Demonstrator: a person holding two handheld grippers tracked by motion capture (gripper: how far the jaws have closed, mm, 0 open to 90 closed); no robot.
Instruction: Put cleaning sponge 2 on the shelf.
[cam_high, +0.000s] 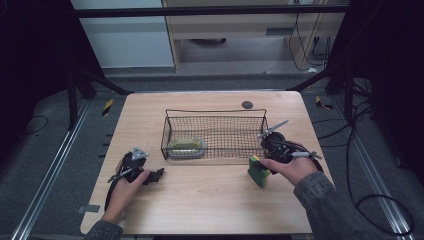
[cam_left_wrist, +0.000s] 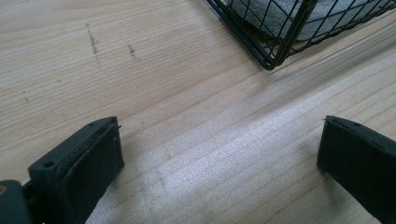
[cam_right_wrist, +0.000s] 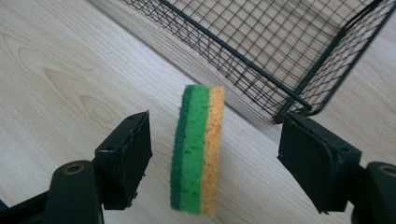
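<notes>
A green and yellow sponge (cam_high: 259, 172) (cam_right_wrist: 196, 149) stands on its edge on the wooden table (cam_high: 200, 205), just in front of the black wire basket (cam_high: 215, 111) (cam_right_wrist: 261, 42). My right gripper (cam_high: 264, 162) (cam_right_wrist: 215, 154) straddles it with a jaw on each side; a gap shows between each pad and the sponge, so it is open. A second yellowish-green, sponge-like object (cam_high: 186, 146) (cam_left_wrist: 280, 18) lies in the basket's left end. My left gripper (cam_high: 157, 175) (cam_left_wrist: 219, 158) rests open on the table left of the basket's near corner (cam_left_wrist: 275, 53), with nothing between its jaws.
A small dark round disc (cam_high: 247, 104) sits on the table behind the basket. The basket's right half holds nothing. Bare wood runs along the front of the table between both hands. Black frame struts and cables flank the table.
</notes>
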